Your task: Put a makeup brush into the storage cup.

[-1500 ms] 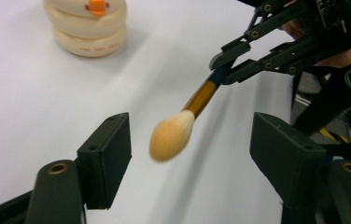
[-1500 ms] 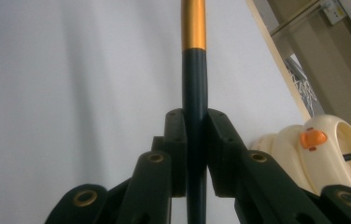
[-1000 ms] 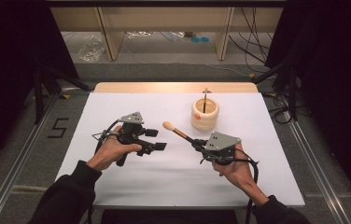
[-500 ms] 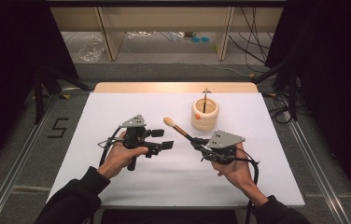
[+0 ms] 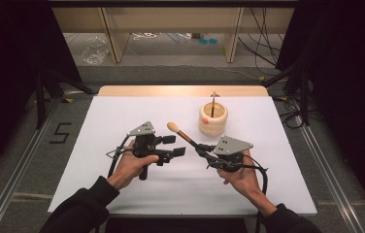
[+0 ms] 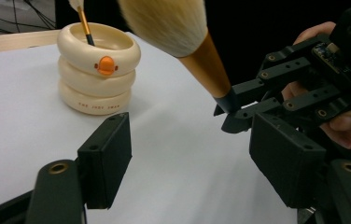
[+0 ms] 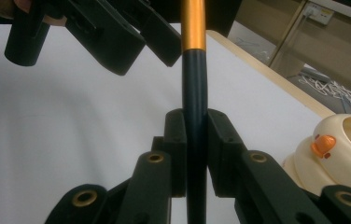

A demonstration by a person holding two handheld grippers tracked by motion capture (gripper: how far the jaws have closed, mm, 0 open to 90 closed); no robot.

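Above the white desk, right tongs clamp the dark handle of a makeup brush, bristles raised beside the cream holder; left tongs gape, empty. Risk — an off-centre regrasp could lever the brush loose or topple the holder.

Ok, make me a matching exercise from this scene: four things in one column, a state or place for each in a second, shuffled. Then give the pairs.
Things:
1. left claw
2. right claw
3. big brush
4. holder

States or places:
A. stands on the table with a small brush in it
B. open, holding nothing
C. held off the table, bristles toward the left claw
D. shut on a dark handle

Pairs: 1-B, 2-D, 3-C, 4-A
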